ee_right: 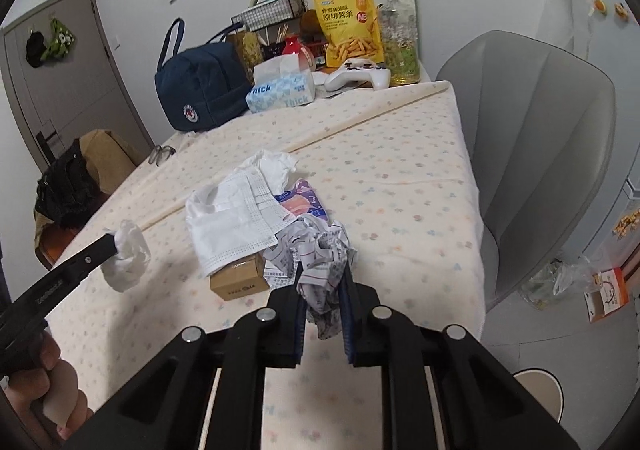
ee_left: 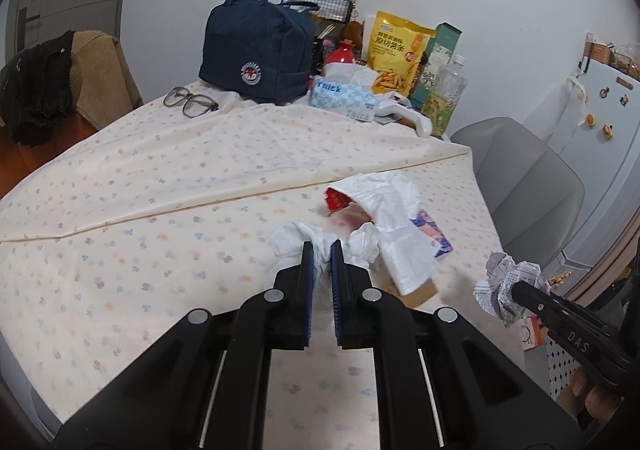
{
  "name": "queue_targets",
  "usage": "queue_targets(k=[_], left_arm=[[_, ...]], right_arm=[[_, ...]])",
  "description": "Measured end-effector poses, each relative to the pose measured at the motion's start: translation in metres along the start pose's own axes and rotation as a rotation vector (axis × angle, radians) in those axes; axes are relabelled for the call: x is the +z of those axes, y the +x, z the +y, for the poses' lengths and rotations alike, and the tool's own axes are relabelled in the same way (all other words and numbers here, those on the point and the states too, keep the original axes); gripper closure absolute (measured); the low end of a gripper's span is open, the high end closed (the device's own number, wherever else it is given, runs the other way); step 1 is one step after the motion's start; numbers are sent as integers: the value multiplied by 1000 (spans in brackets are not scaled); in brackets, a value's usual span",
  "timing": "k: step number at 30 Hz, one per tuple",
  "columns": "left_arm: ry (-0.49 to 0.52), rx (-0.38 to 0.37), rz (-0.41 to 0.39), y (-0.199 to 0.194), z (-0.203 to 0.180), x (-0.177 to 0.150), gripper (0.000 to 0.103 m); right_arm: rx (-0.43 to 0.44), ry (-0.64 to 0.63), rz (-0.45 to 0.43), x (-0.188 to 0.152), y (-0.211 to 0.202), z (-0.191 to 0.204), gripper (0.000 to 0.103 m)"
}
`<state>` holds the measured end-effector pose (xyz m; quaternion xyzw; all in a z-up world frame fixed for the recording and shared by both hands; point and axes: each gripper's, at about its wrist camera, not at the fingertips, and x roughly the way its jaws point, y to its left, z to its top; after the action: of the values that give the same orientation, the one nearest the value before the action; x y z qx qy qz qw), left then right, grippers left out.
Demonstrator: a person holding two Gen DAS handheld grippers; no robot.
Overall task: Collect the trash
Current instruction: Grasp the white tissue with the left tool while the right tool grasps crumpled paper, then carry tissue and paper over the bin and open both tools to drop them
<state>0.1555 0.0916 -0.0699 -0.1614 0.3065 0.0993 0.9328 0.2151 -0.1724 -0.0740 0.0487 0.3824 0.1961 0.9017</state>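
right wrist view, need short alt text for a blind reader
The right gripper pinches a crumpled printed paper above a floral tablecloth. Beside it lie a face mask and a small cardboard box; at left, the left gripper holds a white tissue.

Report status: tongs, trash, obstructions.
Left tongs shut on white tissue. Right tongs shut on crumpled paper. Mask, small box remain on table. Nothing blocking.

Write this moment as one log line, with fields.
left gripper: shut on white tissue | right gripper: shut on crumpled paper | on table: face mask, small box
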Motion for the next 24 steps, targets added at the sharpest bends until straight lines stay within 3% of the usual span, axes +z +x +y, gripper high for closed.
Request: queue_targets(k=[10, 24], left_arm=[[119, -65, 1, -19, -64, -13, 94], [310, -175, 35, -27, -176, -42, 94]], right_arm=[[-6, 82, -69, -20, -55, -35, 88], [-110, 198, -120, -46, -107, -105, 88]])
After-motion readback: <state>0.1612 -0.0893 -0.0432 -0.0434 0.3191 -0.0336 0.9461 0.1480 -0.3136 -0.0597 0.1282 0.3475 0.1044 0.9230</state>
